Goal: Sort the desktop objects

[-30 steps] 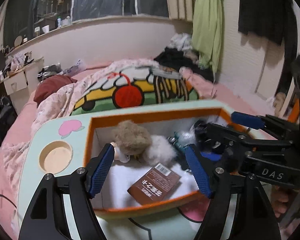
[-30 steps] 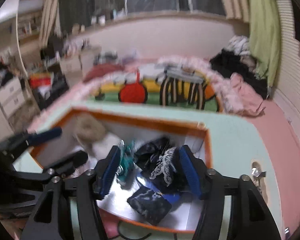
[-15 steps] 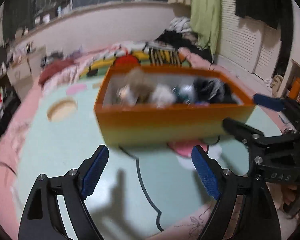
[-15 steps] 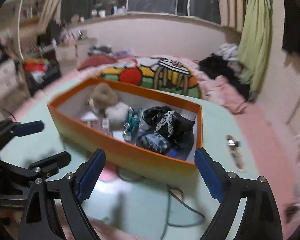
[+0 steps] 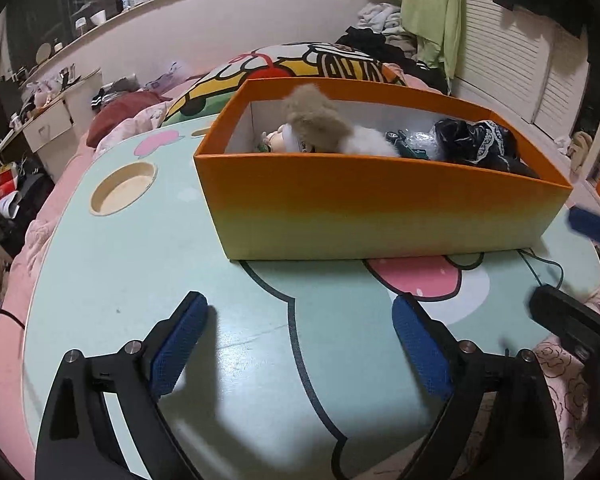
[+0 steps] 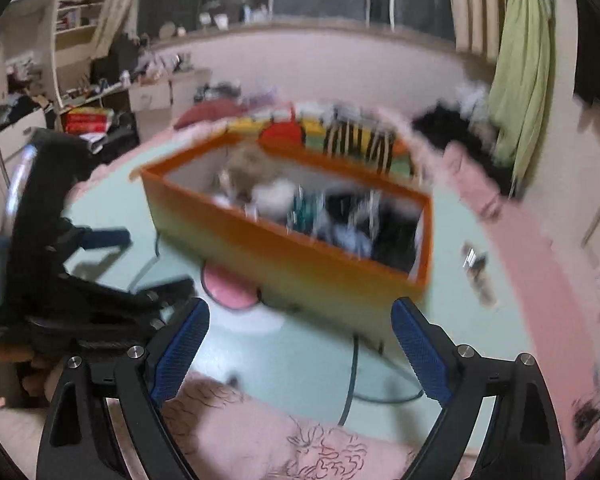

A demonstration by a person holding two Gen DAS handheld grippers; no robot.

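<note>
An orange box (image 5: 380, 216) stands on the mint cartoon table (image 5: 120, 260). Inside it lie a brown plush (image 5: 316, 116), a white fluffy piece (image 5: 368, 144), a teal toy (image 5: 408, 148) and black lace fabric (image 5: 476, 144). My left gripper (image 5: 298, 304) hovers over the bare tabletop in front of the box, its jaws opening with nothing between them. My right gripper (image 6: 300, 308) is open and empty, near the table's front edge, facing the box (image 6: 292, 264), which is blurred in that view. Each gripper shows in the other's view: right (image 5: 554, 258), left (image 6: 160, 260).
A round cup recess (image 5: 122, 188) sits in the table at the left. A dark cable (image 6: 352, 372) runs across the table by the box. A small clip-like item (image 6: 474, 258) lies to the box's right. Pink patterned fabric (image 6: 260, 432) lies at the near edge. A bed with a cartoon blanket (image 5: 300, 56) is behind.
Both grippers have pulled back out of the box and lowered toward the tabletop in front of it. Their jaws have spread wider and hold nothing.
</note>
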